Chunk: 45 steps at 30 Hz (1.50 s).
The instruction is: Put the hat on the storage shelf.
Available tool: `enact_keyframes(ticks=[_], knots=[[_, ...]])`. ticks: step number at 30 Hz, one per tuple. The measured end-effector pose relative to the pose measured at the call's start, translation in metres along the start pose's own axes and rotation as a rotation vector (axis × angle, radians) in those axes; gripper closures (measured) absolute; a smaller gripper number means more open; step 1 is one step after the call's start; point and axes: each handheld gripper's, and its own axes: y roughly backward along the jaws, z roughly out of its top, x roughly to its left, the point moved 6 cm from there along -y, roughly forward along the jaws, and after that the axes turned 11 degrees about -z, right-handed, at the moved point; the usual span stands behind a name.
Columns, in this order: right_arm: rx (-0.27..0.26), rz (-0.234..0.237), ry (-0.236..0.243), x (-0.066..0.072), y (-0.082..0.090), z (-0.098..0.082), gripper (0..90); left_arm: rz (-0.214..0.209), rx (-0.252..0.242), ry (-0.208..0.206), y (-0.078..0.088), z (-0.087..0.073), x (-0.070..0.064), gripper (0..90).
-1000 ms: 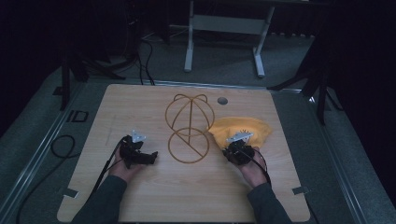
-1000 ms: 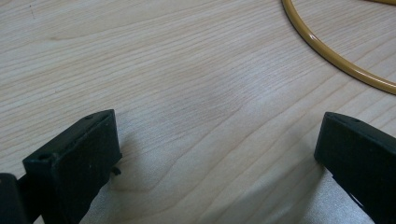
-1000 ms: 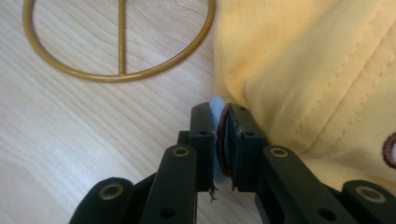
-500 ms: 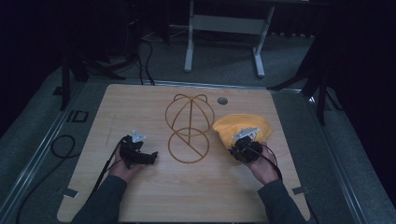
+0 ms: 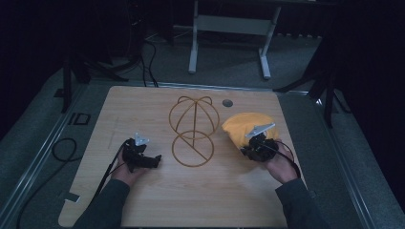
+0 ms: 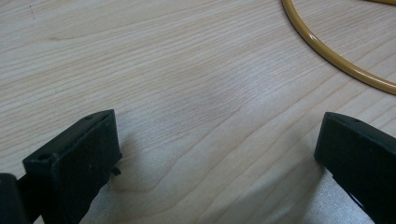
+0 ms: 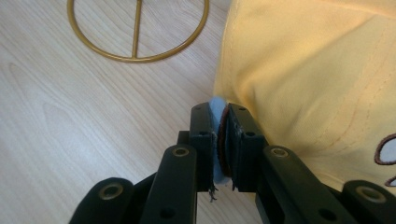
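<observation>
Jaws of the right gripper (image 7: 223,135) stood pressed together on a thin edge of the yellow cap (image 7: 317,84), a sliver of pale blue and brown lining caught between the pads; jaws of the left gripper (image 6: 210,154) stood wide apart over bare wood, holding nothing. From the high view, the cap (image 5: 243,128) lay on the right half of the wooden table (image 5: 143,109), bunched into a soft mound just ahead of the right gripper (image 5: 257,145), near but apart from the gold wire stand (image 5: 193,131) at the table's centre. The stand showed a domed frame of hoops rising from a flat ring with a crossbar; nothing sat on it. The left gripper (image 5: 143,160) rested low at the left, just beside the ring's curve (image 6: 336,56), not touching it. Cap judged light, limp in the crown, likely stiffer at the brim; cloth would sag and fold when lifted from one point, so a hold at the rim or brim seemed soundest, with the free gripper taking the opposite edge to spread it. Embroidery showed at one corner of the cloth (image 7: 385,149), too cropped to read. No container was on the table; a small round grommet (image 5: 227,102) sat in the far edge.
</observation>
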Motion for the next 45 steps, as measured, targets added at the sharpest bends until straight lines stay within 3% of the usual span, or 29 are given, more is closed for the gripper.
enact_keyframes(ticks=[17,25,45], knots=[[0.01,0.023,0.024,-0.022,0.026,0.004,81.4,-0.002,-0.002,-0.001,0.0,0.0,0.0,0.1],[0.034,-0.004,0.057,-0.033,0.043,0.007,81.4,-0.003,0.0,-0.003,0.0,0.0,0.0,0.1],[0.045,-0.062,0.078,-0.049,0.073,0.026,81.1,-0.003,-0.001,-0.003,-0.001,0.001,0.0,0.1]])
